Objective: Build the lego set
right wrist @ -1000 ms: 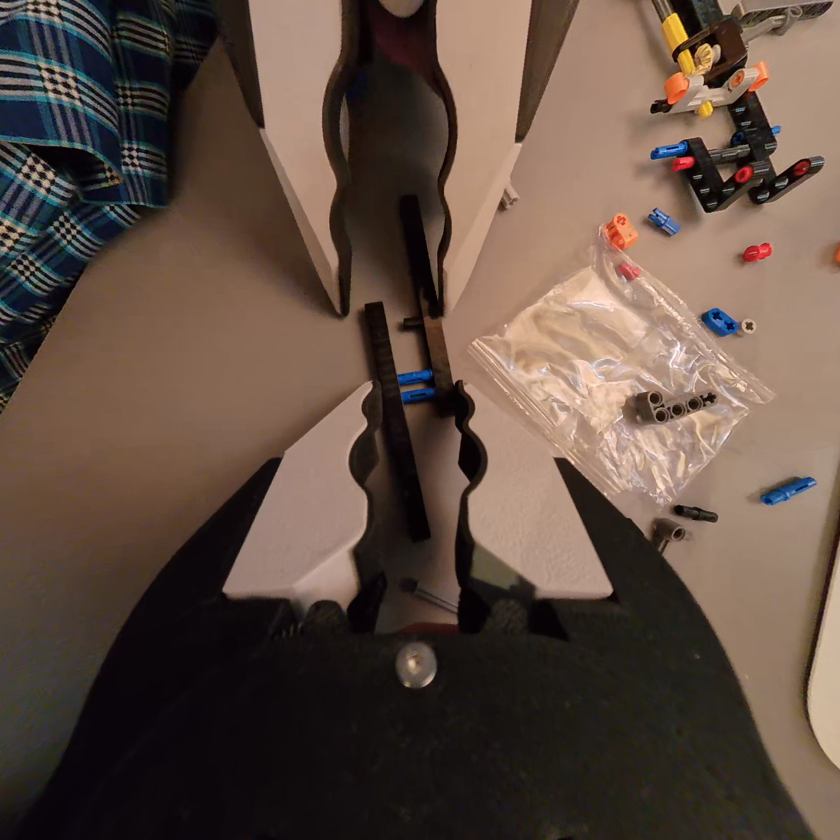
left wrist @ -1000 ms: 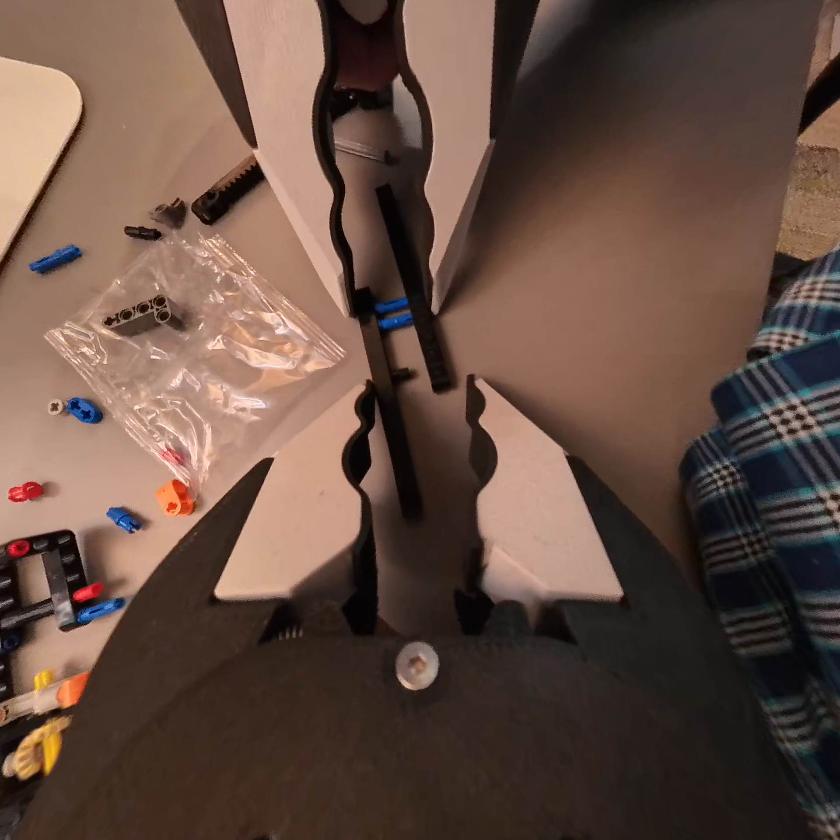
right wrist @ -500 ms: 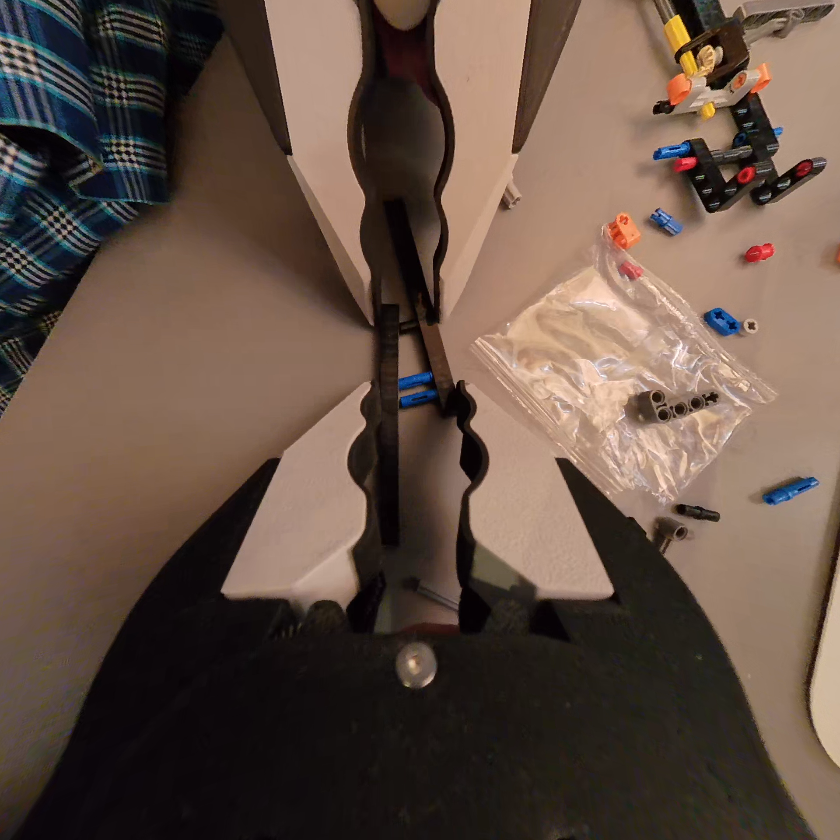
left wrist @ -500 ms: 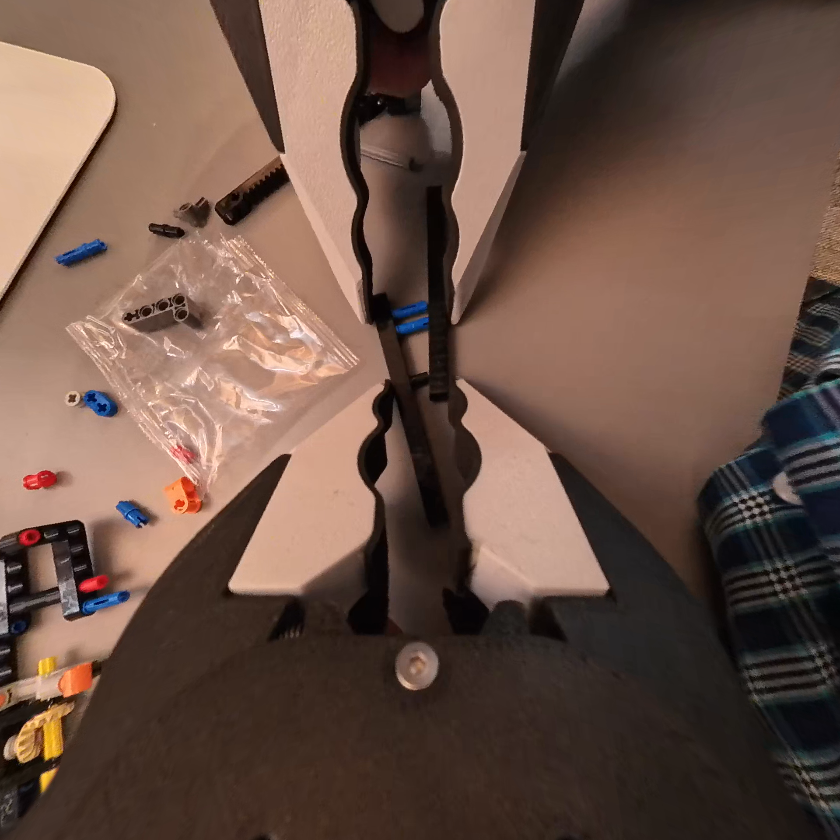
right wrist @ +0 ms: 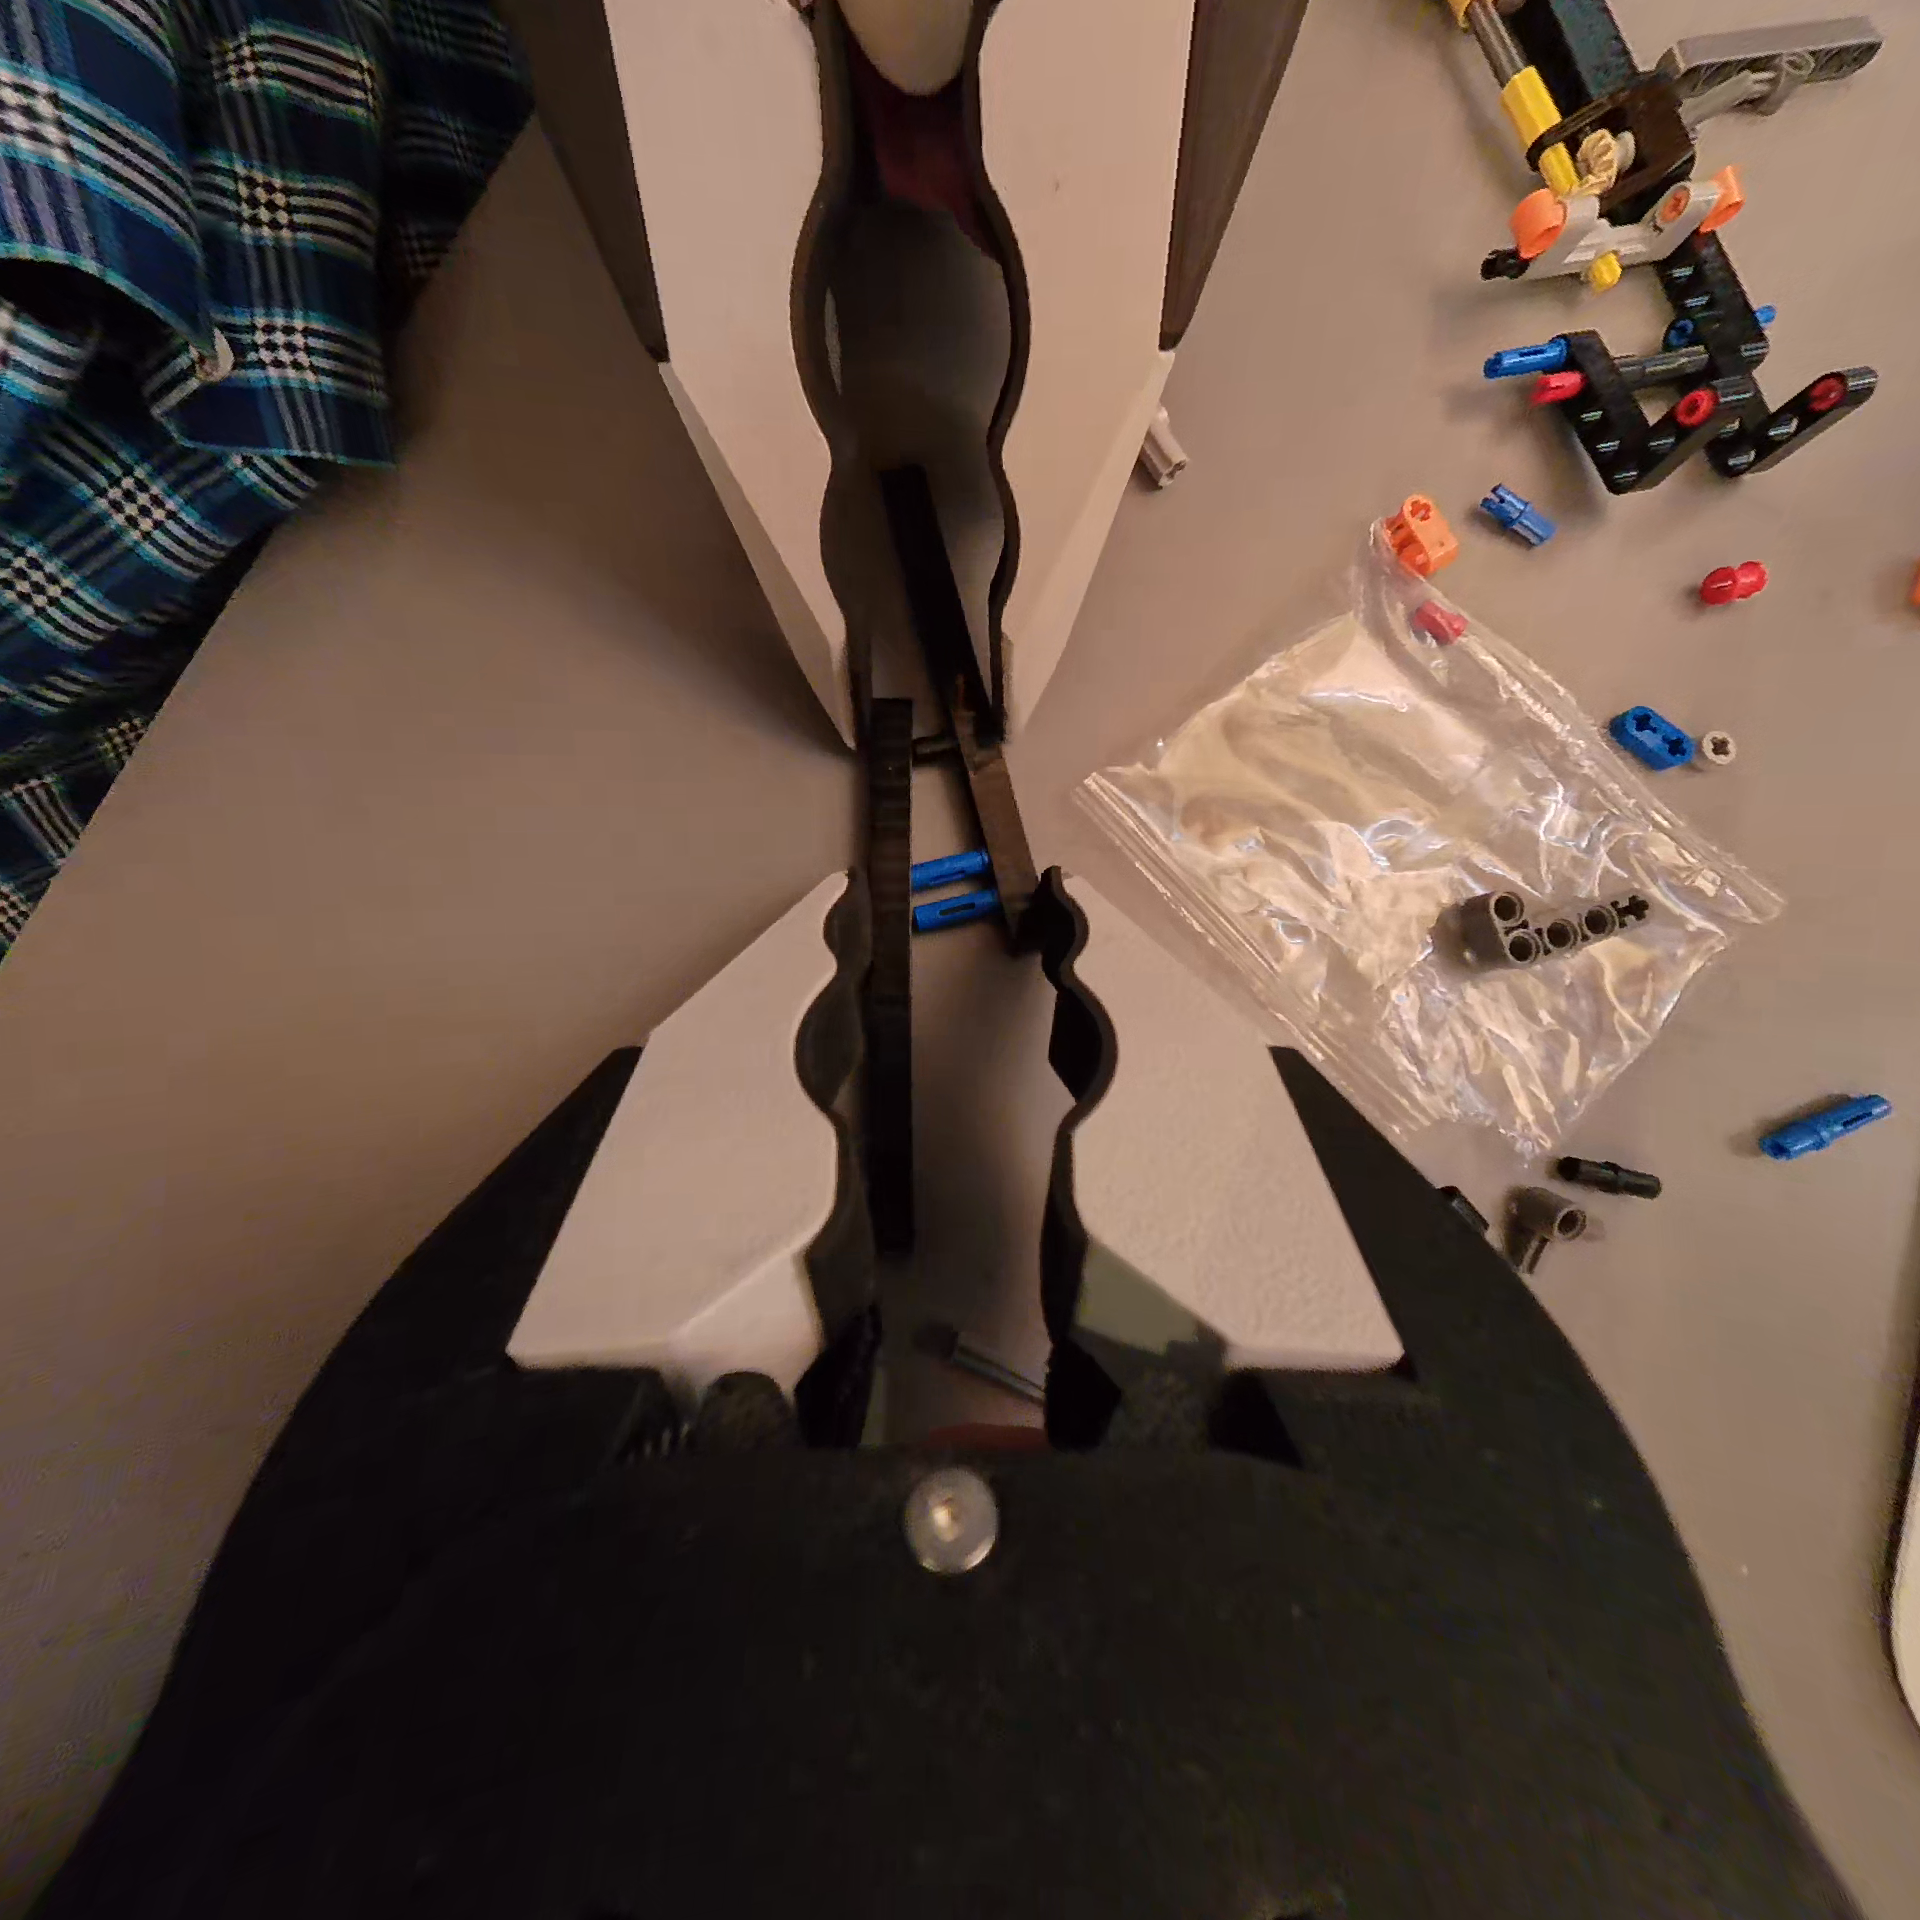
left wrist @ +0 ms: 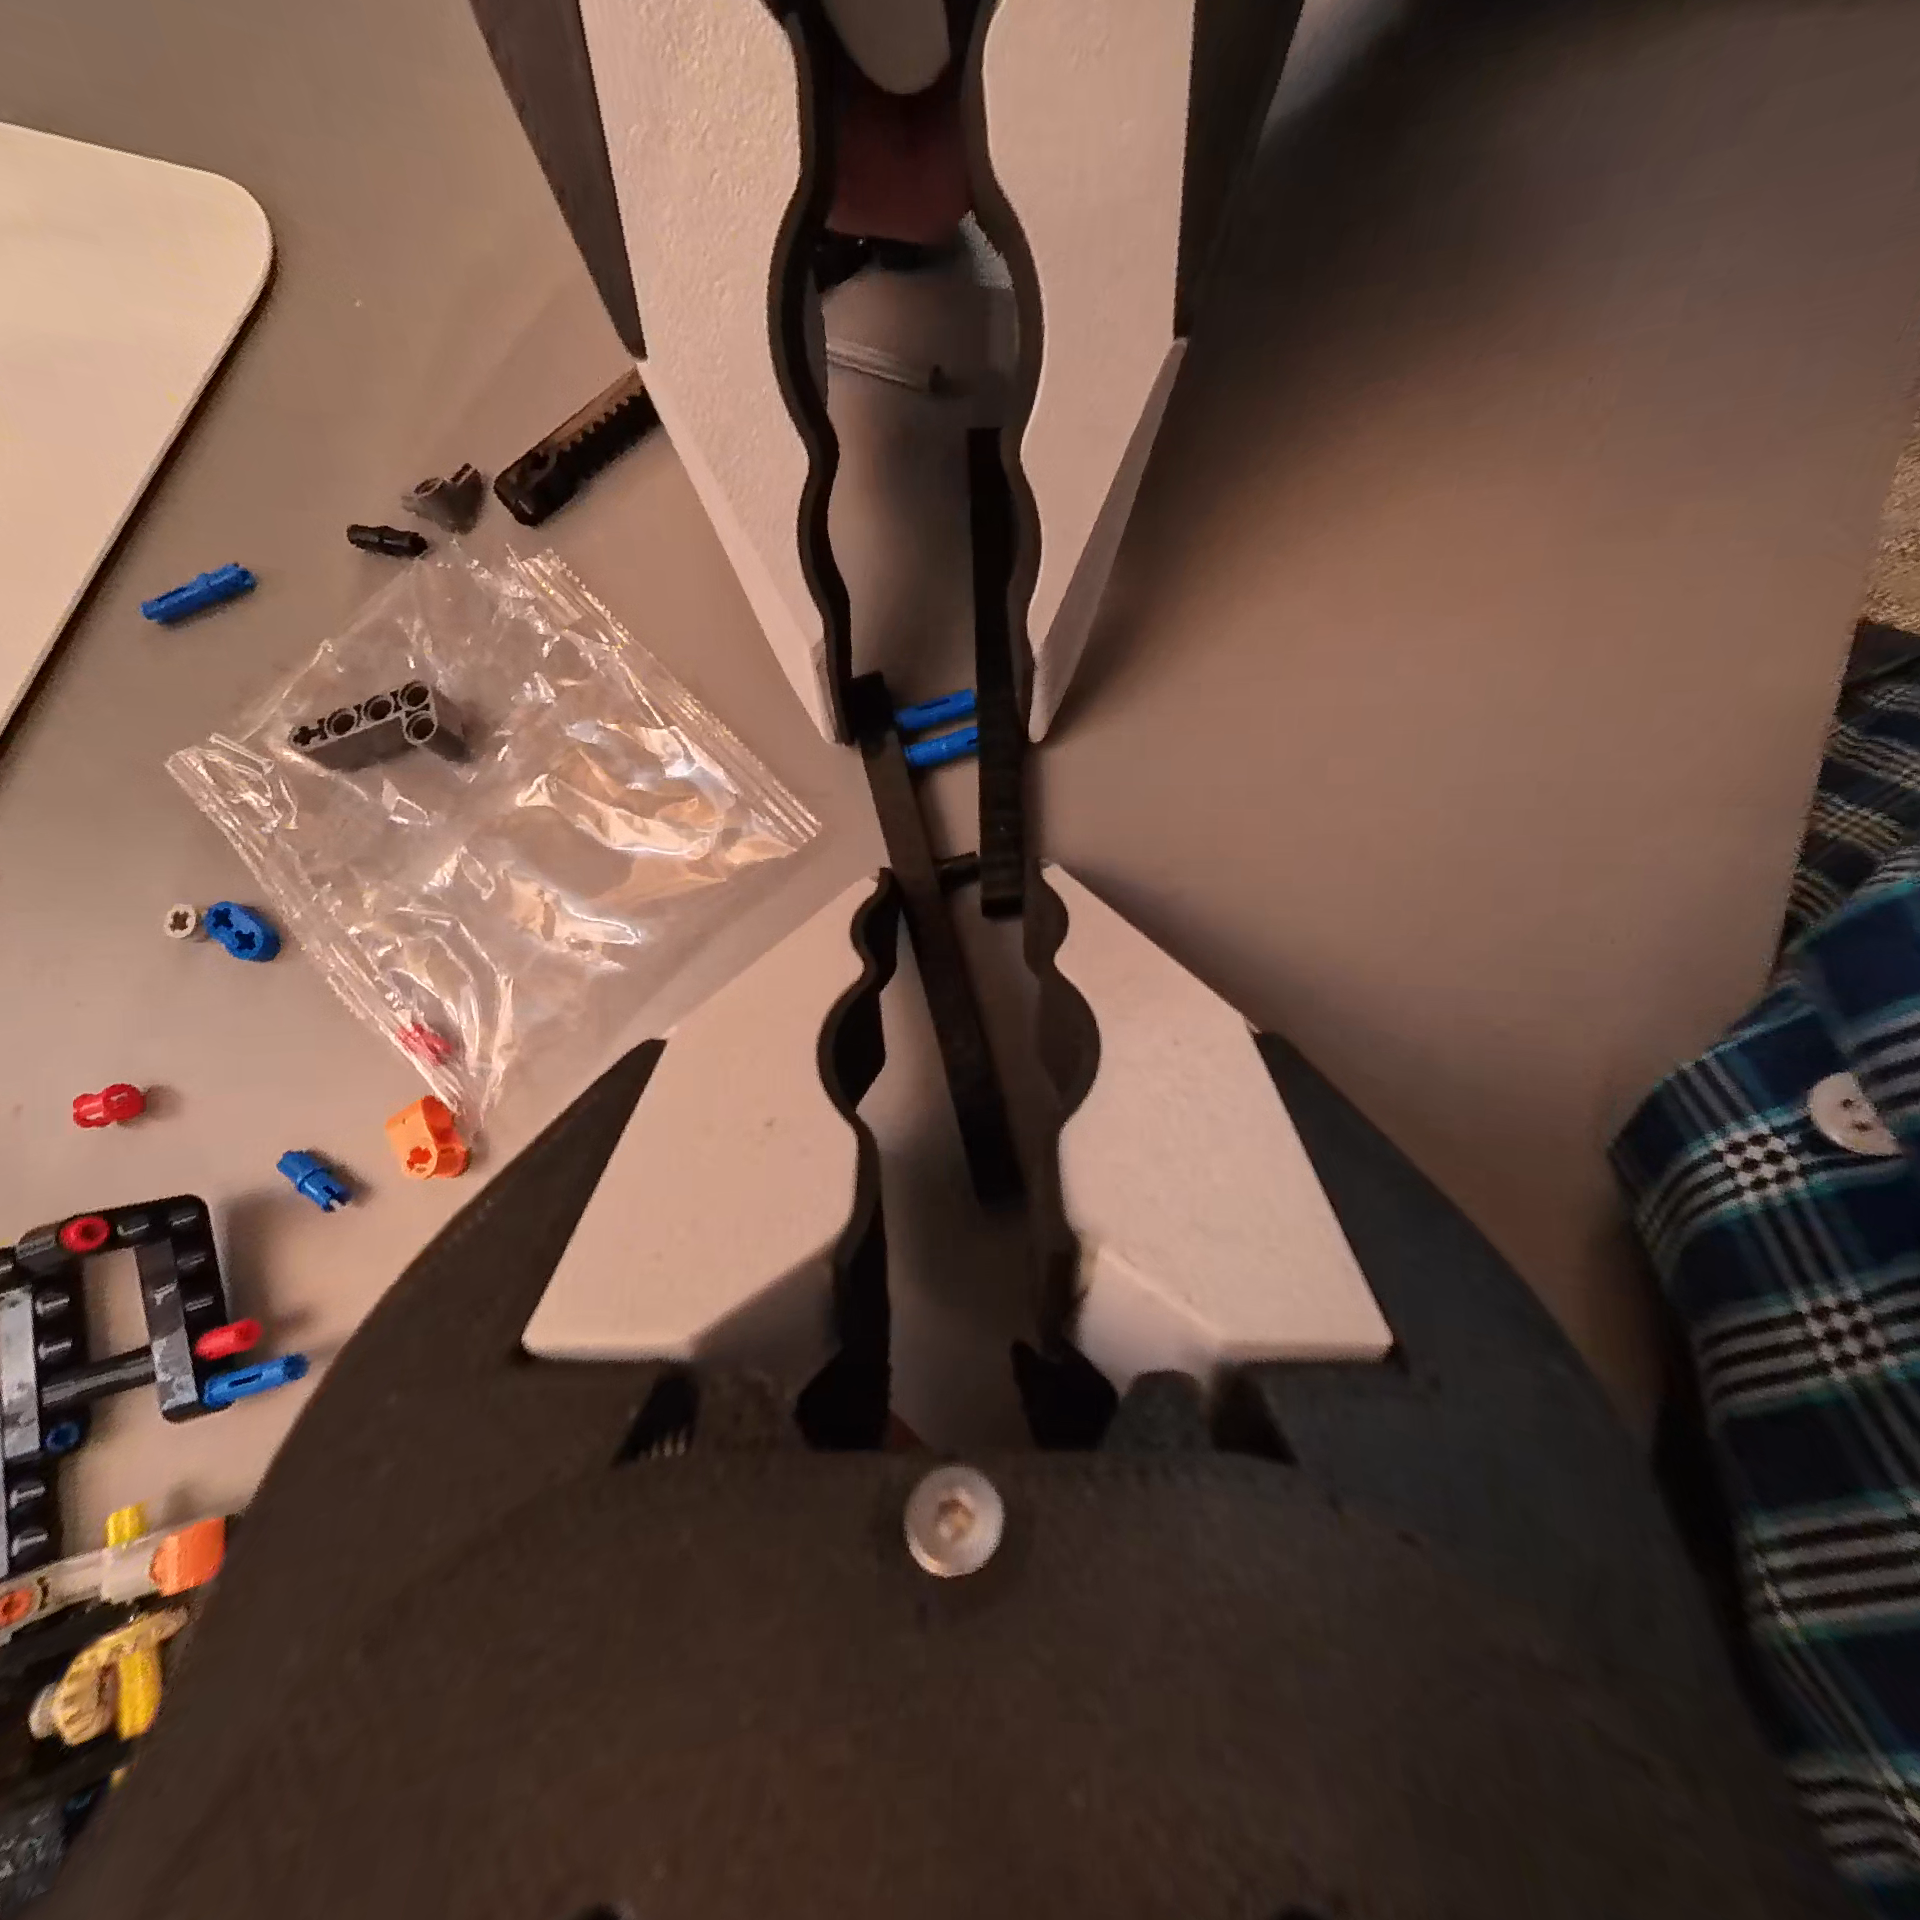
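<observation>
Two long black pieces, a beam (left wrist: 940,997) and a toothed rack (left wrist: 1000,727), sit side by side, joined by two blue pins (left wrist: 935,732) and a short black pin. My left gripper (left wrist: 961,894) is shut on this assembly: its left tip is on the beam and its right tip on the rack end. My right gripper (right wrist: 951,894) faces it from the other side and is also shut on the assembly. The rack (right wrist: 890,935) lies along its left pad and the beam (right wrist: 997,821) ends at its right tip. The blue pins (right wrist: 951,883) show between the two pieces.
A clear plastic bag (left wrist: 488,831) holds a grey angled piece (left wrist: 379,727). Around it lie loose blue, red and orange parts and a second black rack (left wrist: 577,452). A partly built black frame (right wrist: 1683,343) lies beyond. A white board (left wrist: 104,312) and a plaid sleeve (left wrist: 1818,1247) are at the sides. Both grippers' tips are close together, under 4 cm apart.
My left gripper's jaws have closed from wide open onto the assembly. The two grippers have come closer together, and the rack has swung from slanted to straight along the right gripper's pad.
</observation>
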### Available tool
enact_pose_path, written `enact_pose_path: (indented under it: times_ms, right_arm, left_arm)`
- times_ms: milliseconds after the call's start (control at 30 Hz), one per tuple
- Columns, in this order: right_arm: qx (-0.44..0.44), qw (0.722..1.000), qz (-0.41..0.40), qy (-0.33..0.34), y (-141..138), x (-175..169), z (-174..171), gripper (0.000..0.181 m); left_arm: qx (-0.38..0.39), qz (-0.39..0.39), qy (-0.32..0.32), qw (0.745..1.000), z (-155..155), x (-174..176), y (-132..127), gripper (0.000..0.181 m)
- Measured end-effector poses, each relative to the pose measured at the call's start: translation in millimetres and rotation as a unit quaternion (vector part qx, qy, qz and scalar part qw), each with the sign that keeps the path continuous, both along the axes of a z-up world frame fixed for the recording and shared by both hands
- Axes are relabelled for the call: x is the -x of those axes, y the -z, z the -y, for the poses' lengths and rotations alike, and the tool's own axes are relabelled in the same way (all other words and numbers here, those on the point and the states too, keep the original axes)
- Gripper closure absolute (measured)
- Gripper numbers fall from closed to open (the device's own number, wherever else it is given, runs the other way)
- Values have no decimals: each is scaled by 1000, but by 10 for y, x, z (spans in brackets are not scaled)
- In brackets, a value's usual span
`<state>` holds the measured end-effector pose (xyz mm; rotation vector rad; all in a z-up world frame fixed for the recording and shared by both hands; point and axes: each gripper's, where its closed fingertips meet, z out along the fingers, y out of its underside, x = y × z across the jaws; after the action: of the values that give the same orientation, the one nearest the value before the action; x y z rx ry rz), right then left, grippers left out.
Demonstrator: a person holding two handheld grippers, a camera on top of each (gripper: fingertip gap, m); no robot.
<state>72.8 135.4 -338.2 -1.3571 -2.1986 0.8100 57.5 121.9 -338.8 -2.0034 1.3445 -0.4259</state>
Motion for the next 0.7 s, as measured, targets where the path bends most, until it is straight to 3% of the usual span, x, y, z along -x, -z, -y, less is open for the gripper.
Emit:
enact_pose_path:
  times_ms: [33,700]
  right_arm:
    - [1,1000,-1,-1,0,1,0,150]
    - [-5,1000,-2,-18,10,46,30,152]
  left_arm:
    - [0,0,1,1000,0,1,0,159]
    - [1,2,11,1000,-30,-77,-7,155]
